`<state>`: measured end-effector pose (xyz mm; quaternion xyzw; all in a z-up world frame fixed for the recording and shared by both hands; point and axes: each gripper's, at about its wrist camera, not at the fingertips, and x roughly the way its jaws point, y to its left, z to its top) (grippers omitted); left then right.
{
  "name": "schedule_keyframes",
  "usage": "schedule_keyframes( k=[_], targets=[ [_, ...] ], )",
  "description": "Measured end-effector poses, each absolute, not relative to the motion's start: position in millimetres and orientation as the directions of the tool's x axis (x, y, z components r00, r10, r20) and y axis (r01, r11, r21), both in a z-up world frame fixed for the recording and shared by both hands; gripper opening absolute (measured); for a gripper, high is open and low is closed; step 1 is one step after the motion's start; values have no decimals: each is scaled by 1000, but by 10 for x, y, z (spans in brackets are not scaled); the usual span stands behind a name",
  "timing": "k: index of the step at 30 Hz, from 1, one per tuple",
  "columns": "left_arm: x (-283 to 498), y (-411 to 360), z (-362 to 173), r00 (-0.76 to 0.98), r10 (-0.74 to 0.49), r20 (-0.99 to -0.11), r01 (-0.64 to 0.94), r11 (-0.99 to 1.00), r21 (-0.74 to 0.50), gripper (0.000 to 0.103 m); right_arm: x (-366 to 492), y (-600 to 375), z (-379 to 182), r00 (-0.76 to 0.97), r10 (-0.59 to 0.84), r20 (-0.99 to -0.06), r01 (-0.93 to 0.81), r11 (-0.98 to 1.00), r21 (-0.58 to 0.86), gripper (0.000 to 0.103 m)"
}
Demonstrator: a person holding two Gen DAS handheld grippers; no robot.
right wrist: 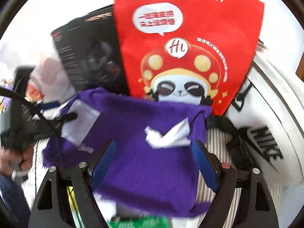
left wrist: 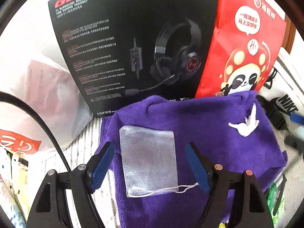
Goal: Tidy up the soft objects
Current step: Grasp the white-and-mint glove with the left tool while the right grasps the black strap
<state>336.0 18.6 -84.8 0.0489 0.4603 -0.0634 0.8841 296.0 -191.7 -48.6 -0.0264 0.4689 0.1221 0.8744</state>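
Behind the cloth I read "HECATE" and "EDIFIER" on the black headset box (left wrist: 133, 47), "Hi" on the red panda bag (right wrist: 186, 43), and "NIKE" on a white bag (right wrist: 266, 146). My left gripper (left wrist: 150, 163) is released, its jaws wide either side of the mesh pouch (left wrist: 150, 161) lying on the purple towel (left wrist: 209, 125). My right gripper (right wrist: 153, 163) hangs open over the towel's white bird logo (right wrist: 167, 134).

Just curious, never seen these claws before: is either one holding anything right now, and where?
Nothing. The left gripper stands open around the mesh pouch; the right gripper is open above the purple towel.
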Motion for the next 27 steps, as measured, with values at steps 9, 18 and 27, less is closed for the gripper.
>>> schedule_keyframes(
  k=[9, 18, 27],
  targets=[
    [3199, 185, -600, 584, -116, -804, 198, 980, 2, 78, 1998, -2048, -718, 496, 96, -863, -186, 982, 2, 83],
    [3070, 27, -494, 599, -133, -790, 246, 969, 23, 79, 1489, -2197, -1115, 470, 30, -882, -165, 985, -54, 83],
    [2597, 130, -407, 595, -127, -794, 261, 965, 40, 82, 1442, -2103, -1249, 516, 29, -856, -244, 963, -115, 83]
  ],
)
